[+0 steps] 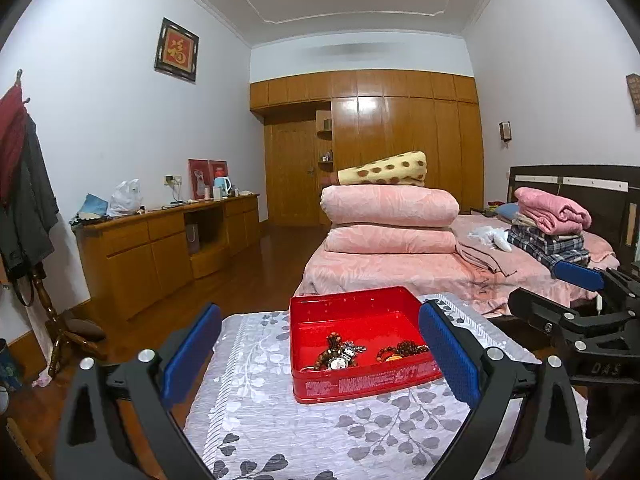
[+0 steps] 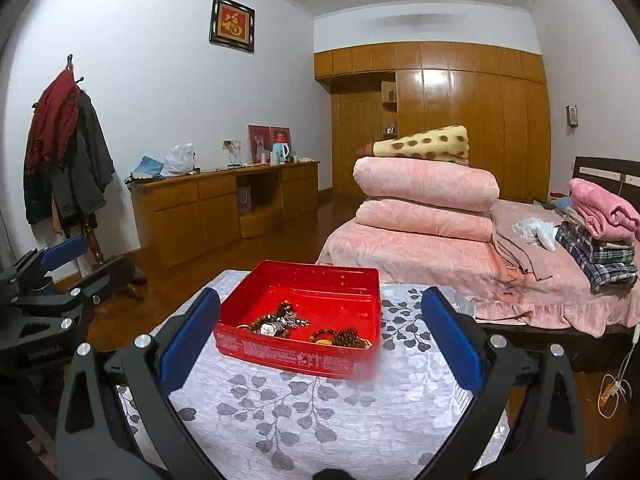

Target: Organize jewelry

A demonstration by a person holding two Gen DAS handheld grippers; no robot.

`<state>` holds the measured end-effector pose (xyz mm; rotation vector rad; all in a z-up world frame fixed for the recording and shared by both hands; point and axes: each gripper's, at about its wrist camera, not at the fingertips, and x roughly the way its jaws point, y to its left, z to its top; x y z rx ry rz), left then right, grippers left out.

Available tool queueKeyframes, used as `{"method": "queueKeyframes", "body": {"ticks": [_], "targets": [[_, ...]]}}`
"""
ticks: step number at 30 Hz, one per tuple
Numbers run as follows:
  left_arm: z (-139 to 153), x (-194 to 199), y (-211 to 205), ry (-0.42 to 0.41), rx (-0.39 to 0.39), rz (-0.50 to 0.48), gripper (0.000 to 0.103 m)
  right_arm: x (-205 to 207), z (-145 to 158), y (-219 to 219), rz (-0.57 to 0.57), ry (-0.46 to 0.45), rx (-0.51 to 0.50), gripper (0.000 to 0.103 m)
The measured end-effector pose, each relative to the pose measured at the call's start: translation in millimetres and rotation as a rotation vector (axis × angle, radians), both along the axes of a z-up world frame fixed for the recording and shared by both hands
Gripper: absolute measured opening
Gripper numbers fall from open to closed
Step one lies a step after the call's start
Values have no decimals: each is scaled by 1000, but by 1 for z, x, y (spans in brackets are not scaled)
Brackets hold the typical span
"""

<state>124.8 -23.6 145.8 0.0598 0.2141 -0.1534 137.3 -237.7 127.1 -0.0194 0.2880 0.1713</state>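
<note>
A shallow red tin (image 1: 320, 390) (image 2: 280, 354) stands on a small table covered by a white cloth with grey leaves (image 1: 280, 432) (image 2: 320, 420). Inside lie brown bead bracelets (image 1: 402, 348) (image 2: 340, 337) and a silver wristwatch among beads (image 1: 340, 356) (image 2: 272, 325). My left gripper (image 1: 320, 350) is open, held above the table's near side with the tin between its blue pads. My right gripper (image 2: 320, 330) is open too, nothing between its fingers. Each gripper shows at the other view's edge, the right gripper (image 1: 580, 304) at the right and the left gripper (image 2: 52, 280) at the left.
A bed (image 1: 440, 268) with stacked pink quilts (image 2: 424, 196) and folded clothes (image 2: 596, 220) lies behind the table. A wooden sideboard (image 1: 160, 248) runs along the left wall, a coat stand (image 2: 68, 152) with clothes beside it. Wooden wardrobes (image 2: 440, 120) fill the far wall.
</note>
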Motion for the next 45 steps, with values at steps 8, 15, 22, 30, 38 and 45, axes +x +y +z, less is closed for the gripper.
{"method": "queueKeyframes", "body": {"ticks": [8,15,22,30,38,45], "targets": [[1,-3,2,-6,-4,-2,97,-2,1,0,3,-14,0,97],[4,-5,1,-8,-7,-2,97,-3,2,2,2,-21,-1,97],[5,-6,1,-9,-10,-3,97,-3,2,1,2,-21,-1,97],[5,-6,1,-8,-15,-2,97,-4,2,1,3,-23,0,97],[5,-7,-1,-4,-14,1,97,-4,1,1,3,-22,-1,97],[5,-7,-2,-2,-13,4,97,-4,1,1,3,-22,0,97]]}}
